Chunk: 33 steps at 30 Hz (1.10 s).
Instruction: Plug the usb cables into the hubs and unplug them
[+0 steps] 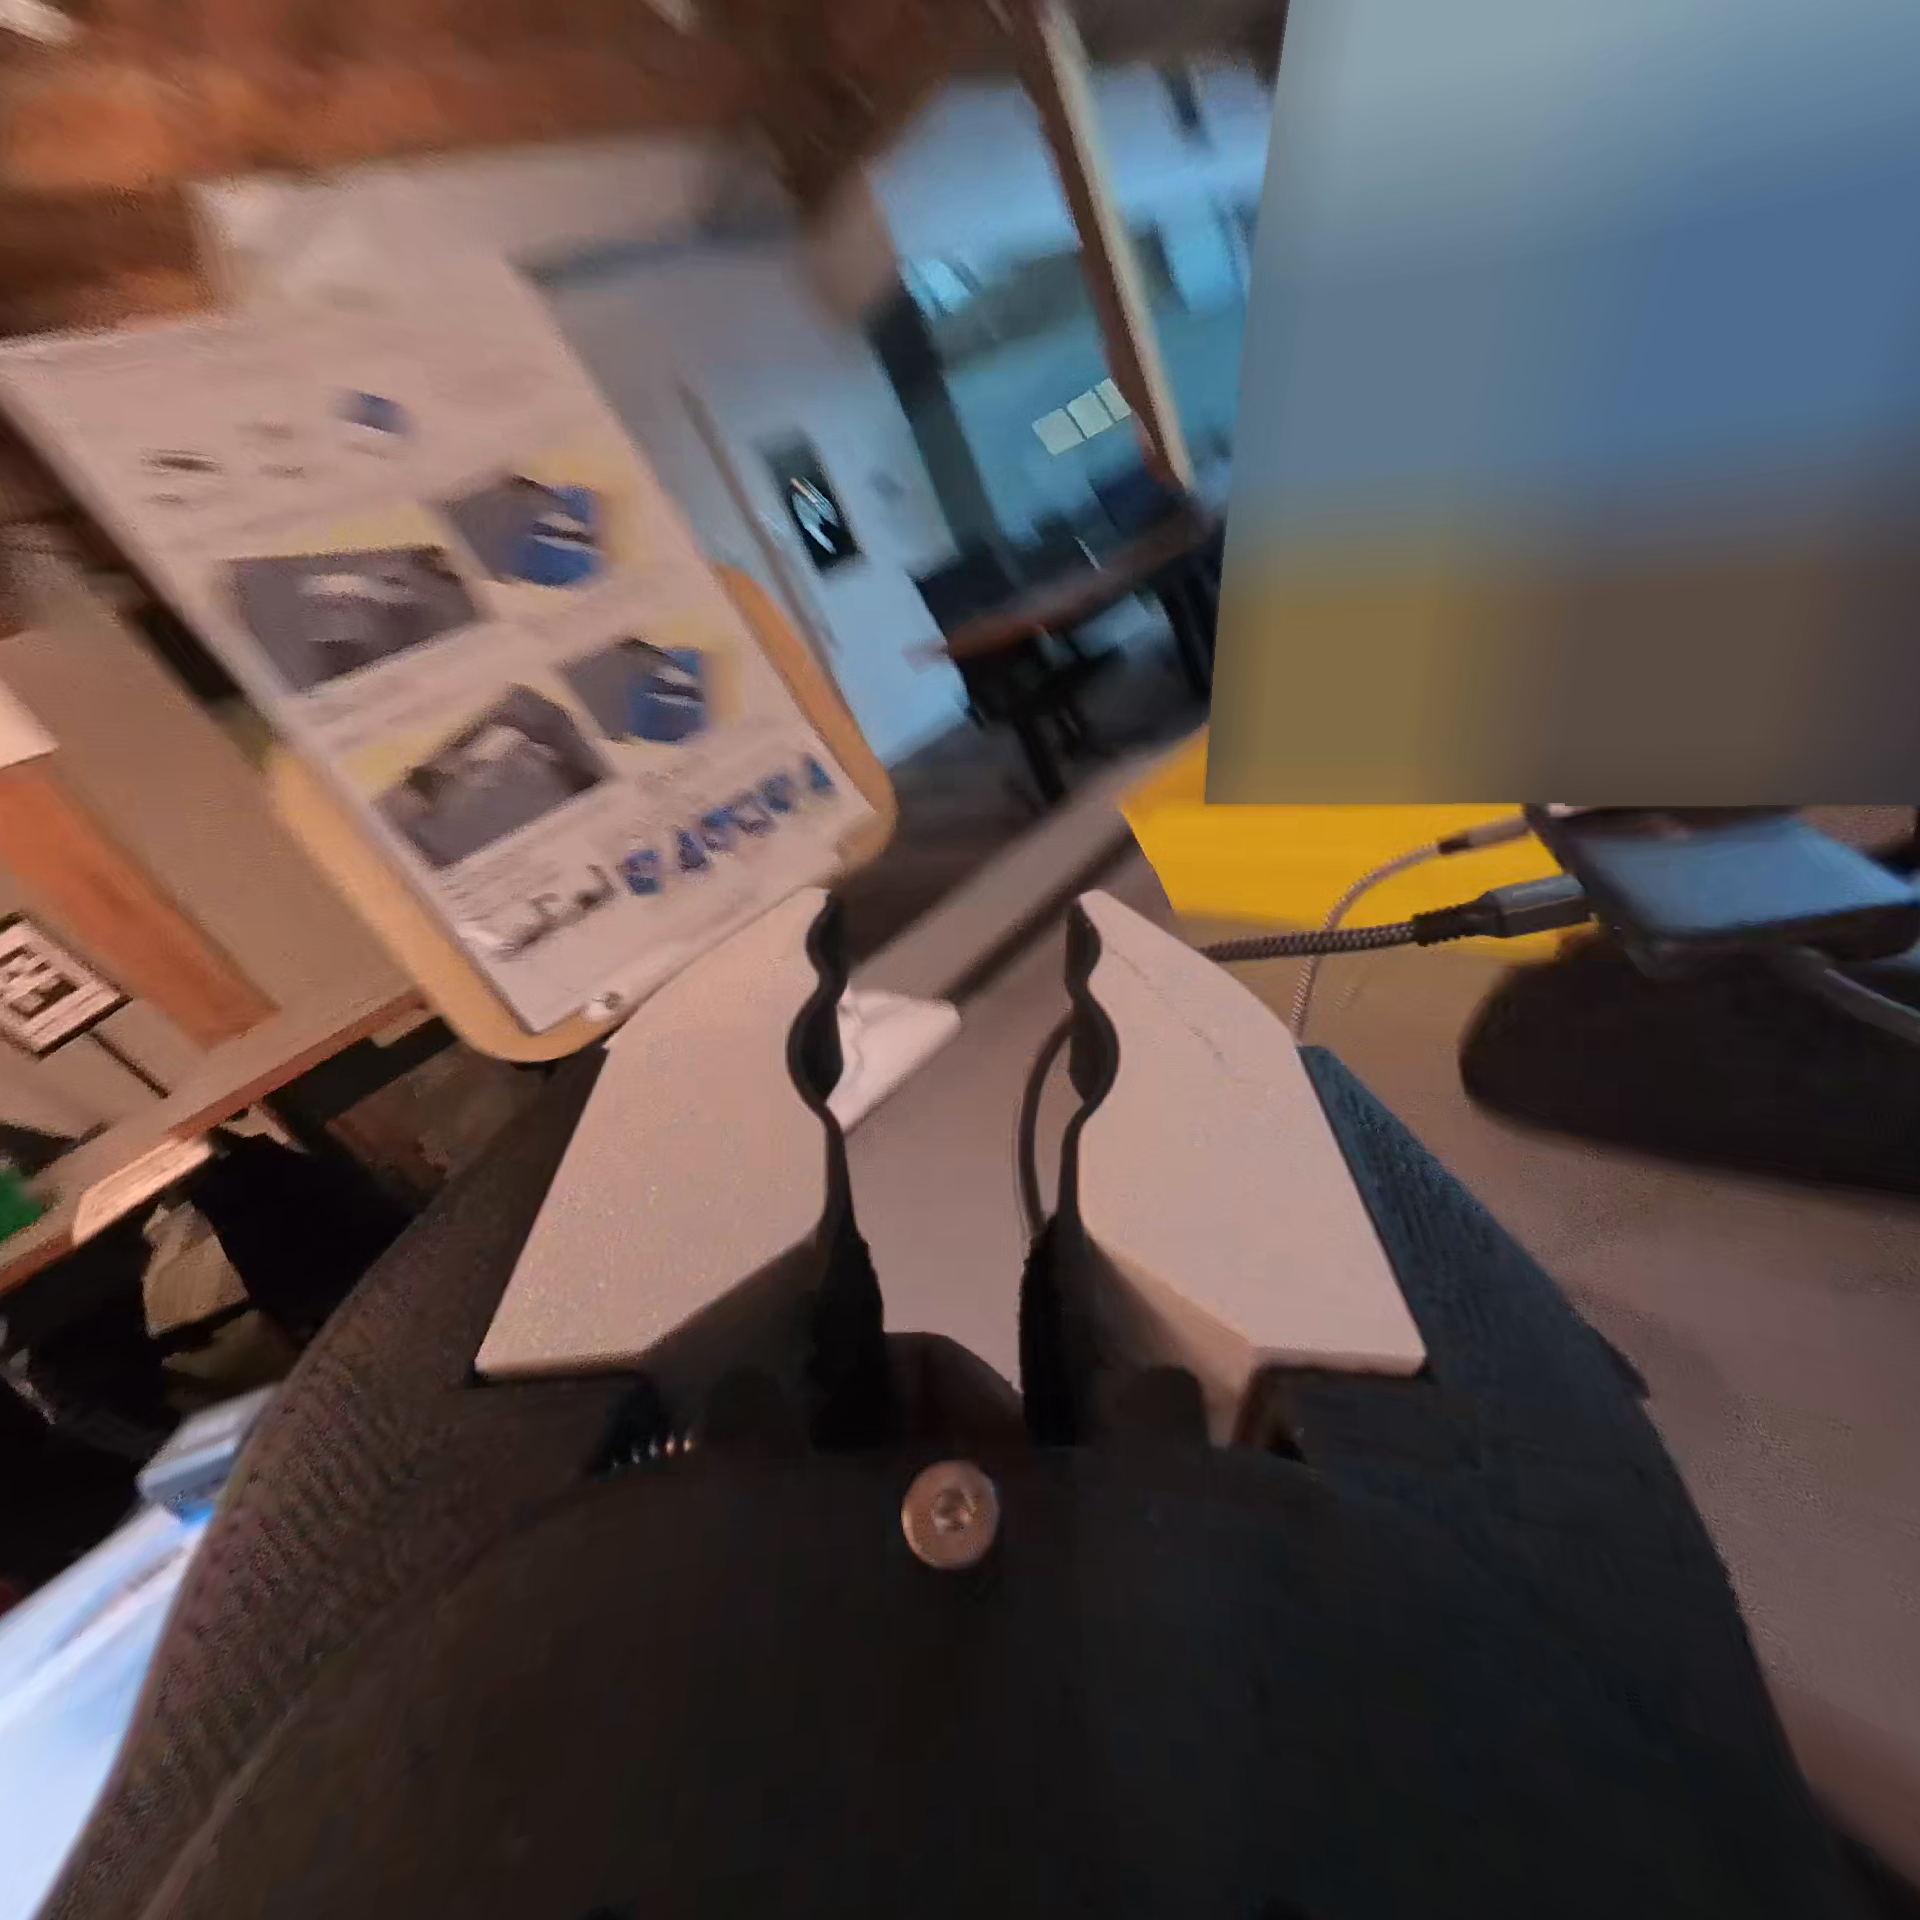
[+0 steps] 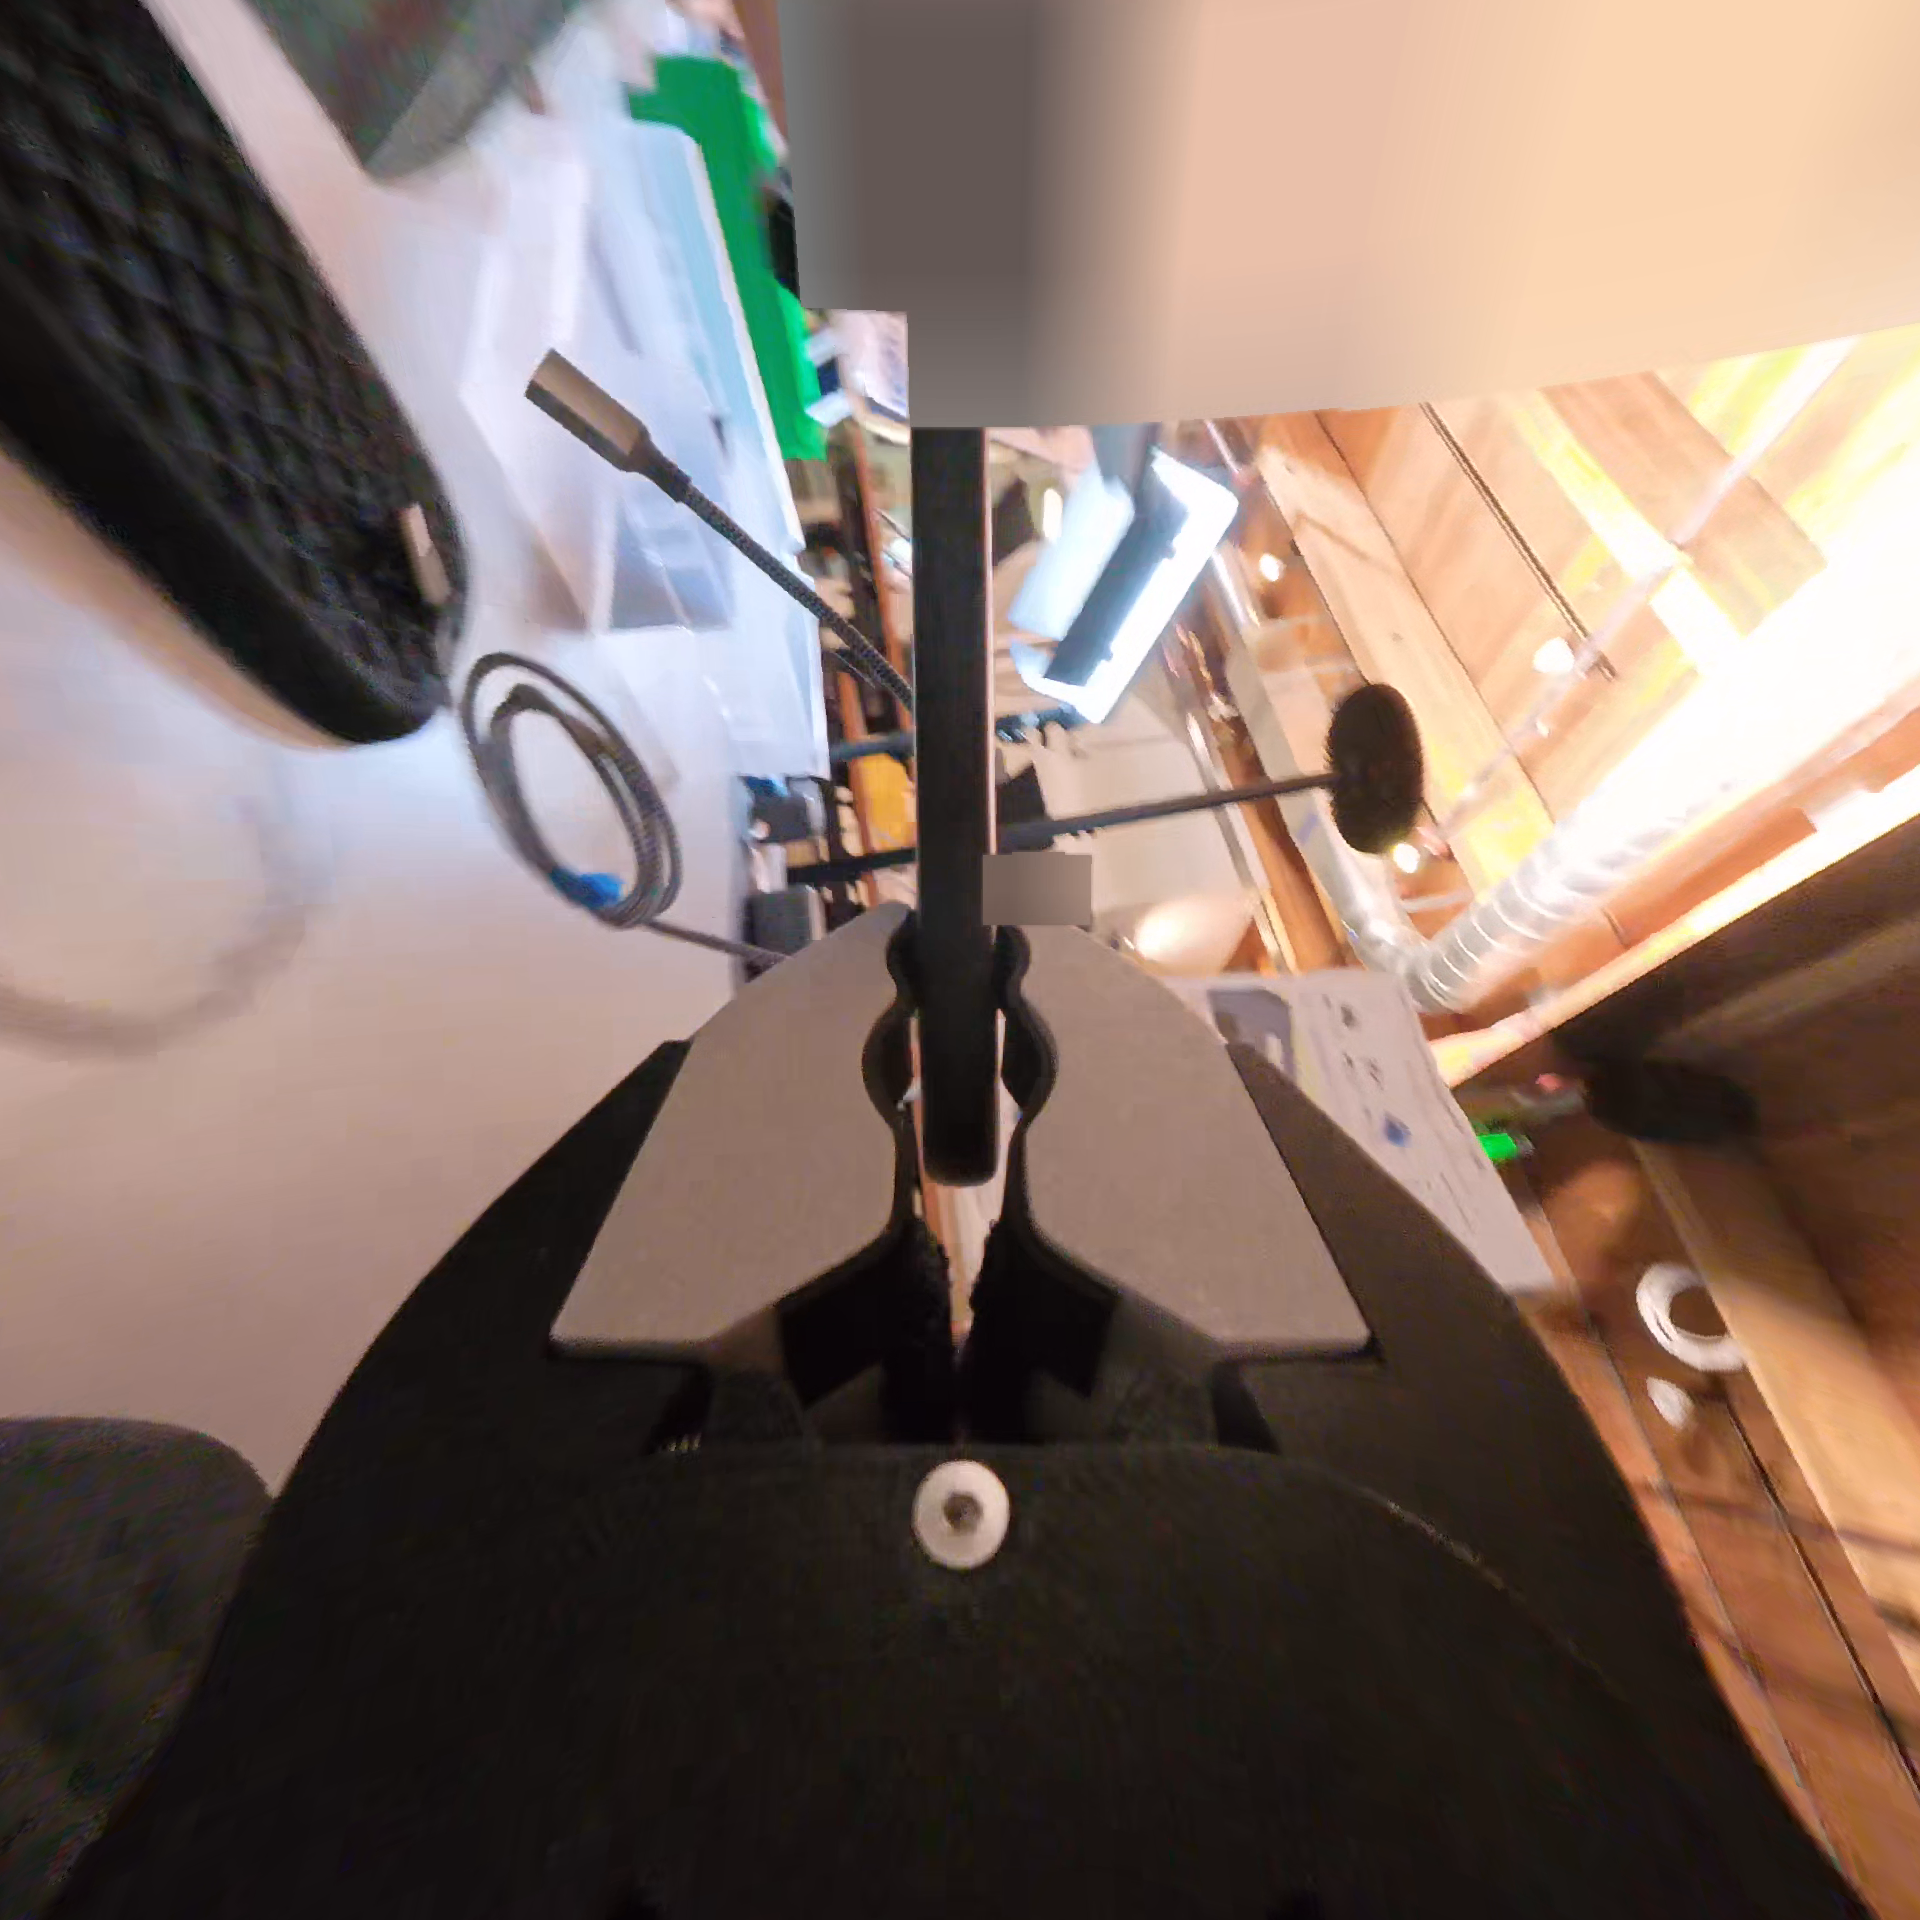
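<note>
Right tool (image 2: 951, 951) clamps a dark hub (image 2: 951, 727); left tool (image 1: 951, 925) gapes empty.

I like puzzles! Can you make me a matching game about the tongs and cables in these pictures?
Things:
1 left tongs
2 right tongs
3 coiled cable
4 silver plug

States:
A held by a blue tie
B open and empty
C loose, plugged into nothing
D shut on the dark hub

Pairs: 1-B, 2-D, 3-A, 4-C
</note>
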Tool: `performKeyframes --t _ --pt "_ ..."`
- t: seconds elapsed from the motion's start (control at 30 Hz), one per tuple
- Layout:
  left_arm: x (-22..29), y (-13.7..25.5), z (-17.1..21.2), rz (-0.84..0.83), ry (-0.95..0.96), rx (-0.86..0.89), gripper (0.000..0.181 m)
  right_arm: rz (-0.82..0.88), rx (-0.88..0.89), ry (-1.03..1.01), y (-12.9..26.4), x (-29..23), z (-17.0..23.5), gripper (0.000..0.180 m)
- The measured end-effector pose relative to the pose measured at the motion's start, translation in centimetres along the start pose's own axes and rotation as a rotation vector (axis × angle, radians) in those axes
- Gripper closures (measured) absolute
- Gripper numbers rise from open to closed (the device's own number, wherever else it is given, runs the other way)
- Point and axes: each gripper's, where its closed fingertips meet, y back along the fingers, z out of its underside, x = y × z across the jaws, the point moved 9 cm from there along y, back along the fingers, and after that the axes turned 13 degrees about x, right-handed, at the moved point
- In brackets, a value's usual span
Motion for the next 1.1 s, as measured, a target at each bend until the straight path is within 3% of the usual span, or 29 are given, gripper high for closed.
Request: performKeyframes --t 0.17,0.3,0.43,0.53,0.6,0.7,0.83,1.0,1.1 --pt "0.0 5.3 1.4 -0.294 0.211 0.302 0.14 0.29 -0.19 -0.025 3.8 5.7 2.6 0.167" --pt "-0.6 5.0 4.3 -0.455 0.213 0.395 0.147 0.571 -0.34 -0.106 8.1 10.0 4.4 0.167" --pt "1.6 2.9 8.2 -0.413 0.335 0.4 0.148 0.767 -0.487 -0.136 11.8 12.0 5.3 0.167" --pt "3.4 1.3 9.8 -0.343 0.261 0.242 0.148 0.867 -0.554 -0.142 13.5 13.2 5.6 0.167" --pt "4.2 1.0 9.6 -0.298 0.107 0.219 0.148 0.916 -0.594 -0.154 14.2 14.0 5.9 0.167" --pt "5.2 0.5 9.7 -0.255 0.043 0.2 0.149 0.947 -0.675 -0.233 15.1 14.4 7.1 0.167" --pt "5.8 -0.1 10.5 -0.147 0.195 0.135 0.151 0.904 -0.837 -0.384 16.2 11.4 10.3 0.167" --pt "5.1 0.0 11.3 -0.166 0.347 0.113 0.151 0.783 -1.106 -0.682 17.7 5.1 14.8 0.167" --pt "5.1 -0.1 11.5 -0.158 0.363 0.1 0.151 0.624 -1.322 -0.865 18.6 2.3 16.9 0.167"
